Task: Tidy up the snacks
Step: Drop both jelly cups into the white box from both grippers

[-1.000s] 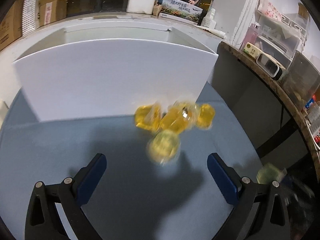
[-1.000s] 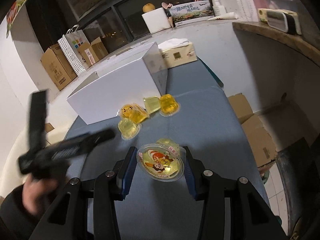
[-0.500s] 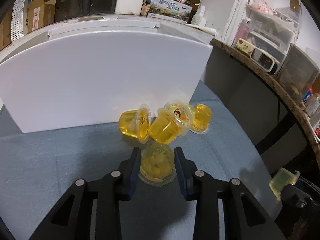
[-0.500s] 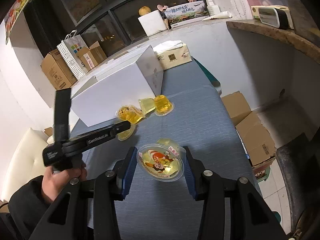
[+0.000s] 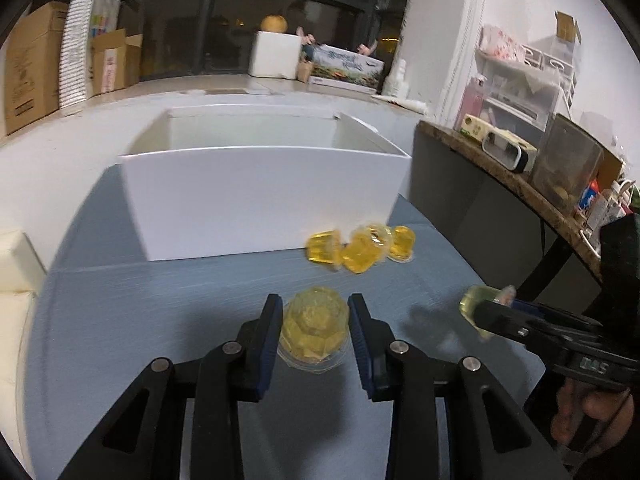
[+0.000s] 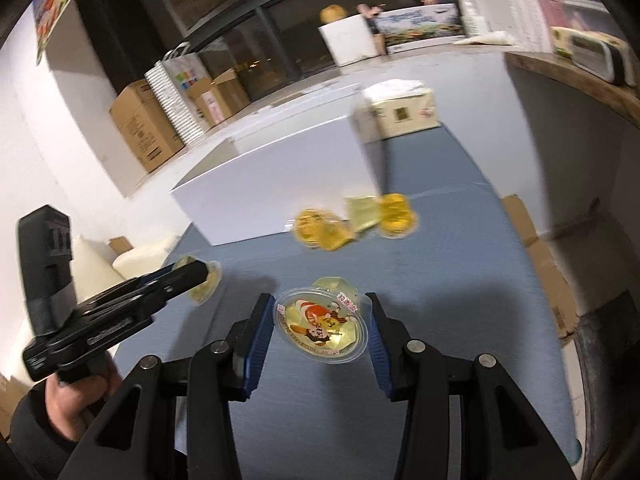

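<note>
Blue-grey desk (image 5: 168, 320) here, and sitting on it a big open white box (image 5: 260, 196) toward the back. Just in front of its right corner, a cluster of yellow jelly cups (image 5: 360, 246) on the cloth. Behind the box, a tissue box (image 6: 396, 114).

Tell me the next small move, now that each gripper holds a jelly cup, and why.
Probably carry the left gripper forward over the open white box and drop its jelly cup inside. Both cups are already gripped and lifted; the box stands directly ahead of it, and three cups wait by its wall.
</note>
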`<action>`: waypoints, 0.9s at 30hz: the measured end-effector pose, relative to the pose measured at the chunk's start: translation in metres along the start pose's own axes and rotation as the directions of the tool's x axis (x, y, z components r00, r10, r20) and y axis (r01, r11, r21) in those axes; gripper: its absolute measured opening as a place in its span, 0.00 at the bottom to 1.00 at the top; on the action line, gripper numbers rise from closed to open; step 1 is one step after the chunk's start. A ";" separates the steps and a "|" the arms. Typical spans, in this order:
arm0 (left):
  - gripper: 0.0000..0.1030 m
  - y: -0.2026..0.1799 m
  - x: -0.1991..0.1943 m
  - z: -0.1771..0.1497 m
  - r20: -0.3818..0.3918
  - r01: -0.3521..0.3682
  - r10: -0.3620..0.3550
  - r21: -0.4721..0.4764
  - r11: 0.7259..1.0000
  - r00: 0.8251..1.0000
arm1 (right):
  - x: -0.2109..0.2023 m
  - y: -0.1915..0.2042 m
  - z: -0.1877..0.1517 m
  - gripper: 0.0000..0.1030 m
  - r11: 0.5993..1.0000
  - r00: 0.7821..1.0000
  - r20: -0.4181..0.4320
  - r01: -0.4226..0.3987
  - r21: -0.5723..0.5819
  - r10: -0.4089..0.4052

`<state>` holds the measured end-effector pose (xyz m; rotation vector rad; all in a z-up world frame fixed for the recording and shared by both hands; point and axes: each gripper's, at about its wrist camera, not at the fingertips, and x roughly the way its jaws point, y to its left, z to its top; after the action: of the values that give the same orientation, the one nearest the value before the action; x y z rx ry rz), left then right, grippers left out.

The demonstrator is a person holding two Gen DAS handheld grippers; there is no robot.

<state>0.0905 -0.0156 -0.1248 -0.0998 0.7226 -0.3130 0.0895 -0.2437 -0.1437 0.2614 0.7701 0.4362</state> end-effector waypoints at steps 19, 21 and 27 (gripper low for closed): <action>0.36 0.065 0.007 0.144 0.144 -0.009 0.011 -0.018 1.000 0.990 | 0.078 0.053 0.161 0.47 0.993 0.999 0.054 0.011 -0.120 -0.005; 0.37 0.068 0.025 0.157 0.140 -0.008 0.010 -0.017 1.000 0.990 | 0.093 0.046 0.173 0.47 0.993 0.999 0.036 0.032 -0.115 -0.028; 1.00 0.081 0.065 0.164 0.064 -0.093 0.096 -0.037 0.995 0.993 | 0.109 0.028 0.188 0.92 0.994 0.999 0.026 0.036 -0.106 -0.033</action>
<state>0.2654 0.0381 -0.0598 -0.1075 0.6656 -0.2059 0.2858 -0.1803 -0.0696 0.1534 0.7241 0.4391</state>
